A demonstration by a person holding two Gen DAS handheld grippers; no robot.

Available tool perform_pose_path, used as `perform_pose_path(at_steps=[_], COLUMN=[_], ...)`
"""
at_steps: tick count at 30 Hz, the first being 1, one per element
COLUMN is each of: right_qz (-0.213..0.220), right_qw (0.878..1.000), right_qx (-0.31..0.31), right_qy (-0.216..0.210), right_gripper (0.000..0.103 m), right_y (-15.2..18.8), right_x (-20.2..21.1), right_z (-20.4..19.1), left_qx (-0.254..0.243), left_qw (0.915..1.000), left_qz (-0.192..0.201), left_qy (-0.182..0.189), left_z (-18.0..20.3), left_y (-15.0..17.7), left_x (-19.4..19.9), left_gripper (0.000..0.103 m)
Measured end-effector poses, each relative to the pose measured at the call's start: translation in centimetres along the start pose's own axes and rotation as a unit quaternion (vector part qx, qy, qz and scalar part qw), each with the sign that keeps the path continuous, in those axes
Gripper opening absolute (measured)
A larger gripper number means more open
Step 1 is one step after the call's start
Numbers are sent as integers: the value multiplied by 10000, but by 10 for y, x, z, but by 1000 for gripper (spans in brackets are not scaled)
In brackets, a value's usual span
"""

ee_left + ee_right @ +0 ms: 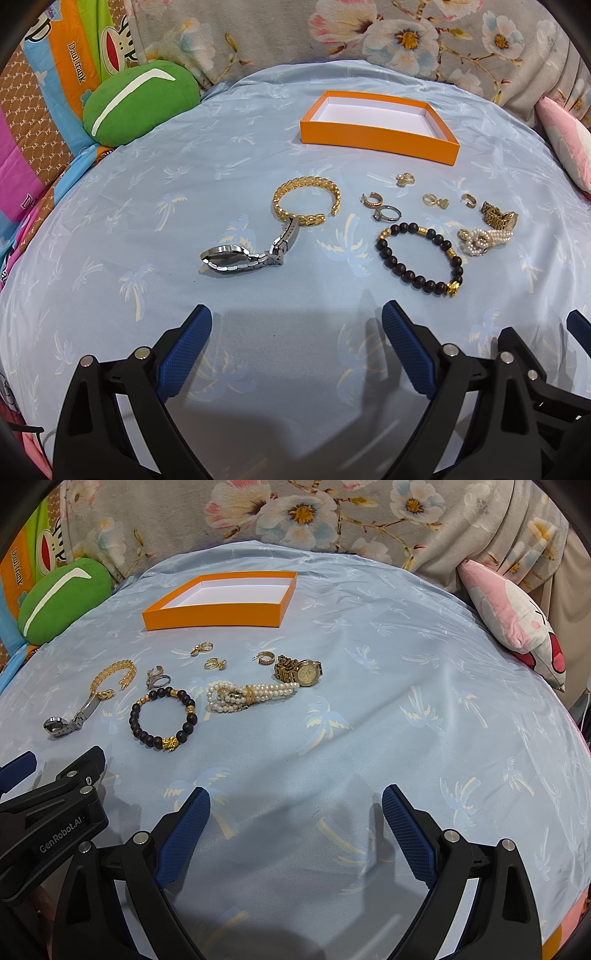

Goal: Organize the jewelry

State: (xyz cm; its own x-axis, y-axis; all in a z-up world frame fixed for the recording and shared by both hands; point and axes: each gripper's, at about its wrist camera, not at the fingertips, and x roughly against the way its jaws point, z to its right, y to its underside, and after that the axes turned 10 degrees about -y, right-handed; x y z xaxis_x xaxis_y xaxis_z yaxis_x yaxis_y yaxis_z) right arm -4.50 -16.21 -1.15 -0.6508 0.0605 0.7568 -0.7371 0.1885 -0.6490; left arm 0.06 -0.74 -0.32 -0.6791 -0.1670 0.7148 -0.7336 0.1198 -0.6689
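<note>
An orange box (376,133) with a bare white inside lies at the far side of the blue bedsheet, also in the right wrist view (214,617). Before it lie a gold cuff bracelet (306,201), a silver watch (236,256), a dark bead bracelet (419,258), a pearl bracelet (247,698), a gold watch (301,672) and several small rings and earrings (388,212). My left gripper (295,332) is open and empty, short of the silver watch. My right gripper (295,812) is open and empty, to the right of the jewelry.
A green plush cushion (140,99) sits at the back left. A pink plush pillow (517,620) lies at the right edge. A floral blanket (369,33) runs along the back. The blue palm-print sheet (406,720) covers the bed.
</note>
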Motion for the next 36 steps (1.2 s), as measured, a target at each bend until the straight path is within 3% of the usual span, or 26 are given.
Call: perform_pose_path(at_steps=[23,26,32,36], right_qz=[-6,38,145,276], right_qw=[10000,10000,9996,9993], right_qx=[-2,10,-90,-168], right_qy=[-7,-38,-226,-190], right_gripper=[92,92,91,88], right_y=[-1,0,-5,-25], right_x=[-3,3,5,3], right_z=[-1,-2,10,23], left_qx=[30,199,313,451], left_qw=[10000,9995,9995,9988], left_qz=[-1,72,12,-141], left_qy=[55,227,39,106], left_z=[-1,-7,-29,-46], left_y=[0,1,-5,-23], left_x=[0,3,-4,-15], left_gripper=[91,92,95,95])
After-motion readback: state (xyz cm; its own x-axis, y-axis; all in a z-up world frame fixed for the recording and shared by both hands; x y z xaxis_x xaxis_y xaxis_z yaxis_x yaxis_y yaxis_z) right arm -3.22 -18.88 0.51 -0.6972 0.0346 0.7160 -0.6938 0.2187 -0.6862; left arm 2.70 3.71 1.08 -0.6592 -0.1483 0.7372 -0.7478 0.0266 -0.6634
